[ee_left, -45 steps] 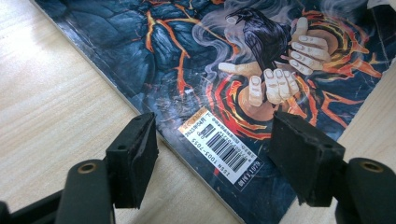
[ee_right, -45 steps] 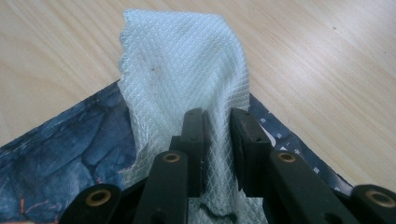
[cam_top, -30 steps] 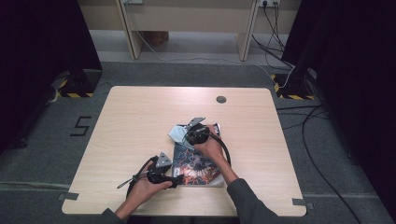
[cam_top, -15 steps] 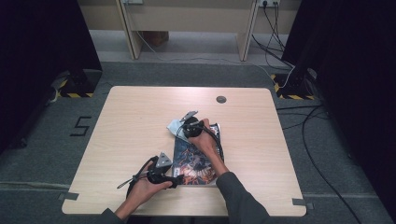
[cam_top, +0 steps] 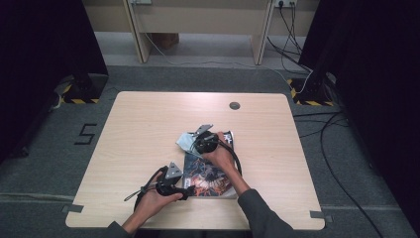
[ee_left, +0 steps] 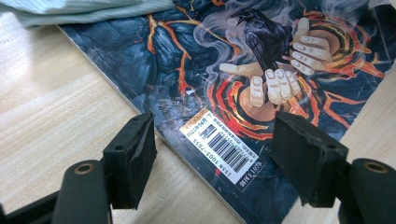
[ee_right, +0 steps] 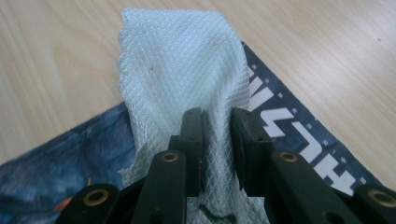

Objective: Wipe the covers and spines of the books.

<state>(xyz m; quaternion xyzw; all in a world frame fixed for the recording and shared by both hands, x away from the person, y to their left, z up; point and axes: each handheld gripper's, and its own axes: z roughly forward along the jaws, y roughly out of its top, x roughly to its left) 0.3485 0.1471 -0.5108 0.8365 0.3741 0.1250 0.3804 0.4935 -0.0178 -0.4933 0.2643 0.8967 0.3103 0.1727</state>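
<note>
A magazine [cam_top: 210,176] with a dark, fiery cover lies flat on the wooden table [cam_top: 138,129]. My left gripper [cam_top: 186,191] is at its near left corner. In the left gripper view the jaws stand open [ee_left: 215,140], and the barcode corner of the magazine [ee_left: 224,70] lies between them, untouched by the pads. My right gripper [cam_top: 195,144] is at the magazine's far end, shut on a pale blue-white cloth [cam_top: 184,141]. The right gripper view has the cloth [ee_right: 182,70] pinched between the jaws [ee_right: 217,121] and draped over the magazine's title corner [ee_right: 289,135].
A round cable hole [cam_top: 235,105] sits near the table's far edge. Bare wood stretches left of the magazine and to its right [cam_top: 277,148]. Cables [cam_top: 337,148] trail on the floor to the right of the table.
My right gripper, still shut on the cloth, has shifted slightly back and forth over the magazine's far end. The left gripper has stayed where it was.
</note>
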